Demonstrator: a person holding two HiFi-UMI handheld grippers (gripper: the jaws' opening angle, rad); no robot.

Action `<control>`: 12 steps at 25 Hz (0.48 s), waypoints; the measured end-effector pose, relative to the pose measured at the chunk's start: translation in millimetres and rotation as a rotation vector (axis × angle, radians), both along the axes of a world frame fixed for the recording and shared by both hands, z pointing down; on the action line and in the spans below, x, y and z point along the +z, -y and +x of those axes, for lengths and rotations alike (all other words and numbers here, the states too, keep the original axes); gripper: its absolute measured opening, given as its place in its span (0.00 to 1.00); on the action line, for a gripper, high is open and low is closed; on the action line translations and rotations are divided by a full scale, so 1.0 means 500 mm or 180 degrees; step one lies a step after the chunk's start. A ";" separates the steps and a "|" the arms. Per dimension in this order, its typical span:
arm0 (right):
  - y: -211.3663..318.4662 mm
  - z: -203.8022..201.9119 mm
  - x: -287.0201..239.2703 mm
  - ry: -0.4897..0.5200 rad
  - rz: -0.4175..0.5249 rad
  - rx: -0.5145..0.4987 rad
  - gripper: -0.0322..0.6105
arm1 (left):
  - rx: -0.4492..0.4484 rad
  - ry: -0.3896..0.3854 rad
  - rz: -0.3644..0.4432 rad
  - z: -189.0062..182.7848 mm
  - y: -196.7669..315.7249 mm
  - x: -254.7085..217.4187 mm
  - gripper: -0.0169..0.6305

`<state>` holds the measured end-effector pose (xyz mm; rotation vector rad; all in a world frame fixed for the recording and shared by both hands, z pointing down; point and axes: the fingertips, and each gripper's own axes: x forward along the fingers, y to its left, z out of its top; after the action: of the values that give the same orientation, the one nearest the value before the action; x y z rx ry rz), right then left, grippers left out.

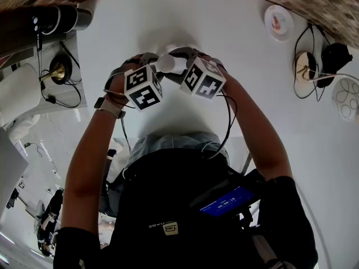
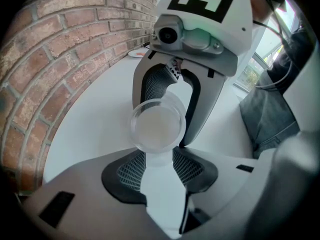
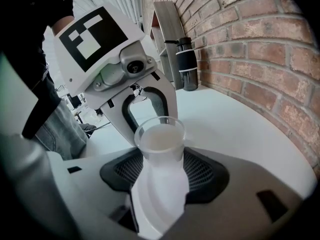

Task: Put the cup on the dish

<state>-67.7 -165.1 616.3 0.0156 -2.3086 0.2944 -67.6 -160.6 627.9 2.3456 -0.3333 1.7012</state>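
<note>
Two grips on one cup (image 3: pixel 160 139), left tongs (image 2: pixel 159 156) and right tongs (image 3: pixel 161 159) both seem clamped on it above the surface (image 1: pixel 235 66), dish (image 1: pixel 278 22) well apart, so an uneven release could drop it.

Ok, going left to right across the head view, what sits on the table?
black bottle → cup → dish → coiled cable → patterned plate
</note>
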 end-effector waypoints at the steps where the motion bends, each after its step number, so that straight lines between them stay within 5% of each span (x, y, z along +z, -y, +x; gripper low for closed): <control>1: -0.002 -0.001 0.000 -0.0006 0.0002 0.0006 0.43 | -0.0007 0.0002 0.0001 -0.001 -0.002 0.000 0.28; 12: -0.009 0.008 0.005 -0.0054 -0.0017 0.0100 0.43 | -0.0152 -0.0043 0.0008 0.002 -0.009 0.005 0.28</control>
<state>-63.9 -160.4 618.7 0.0515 -2.2923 0.3153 -66.6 -155.9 630.2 2.3307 -0.3862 1.6636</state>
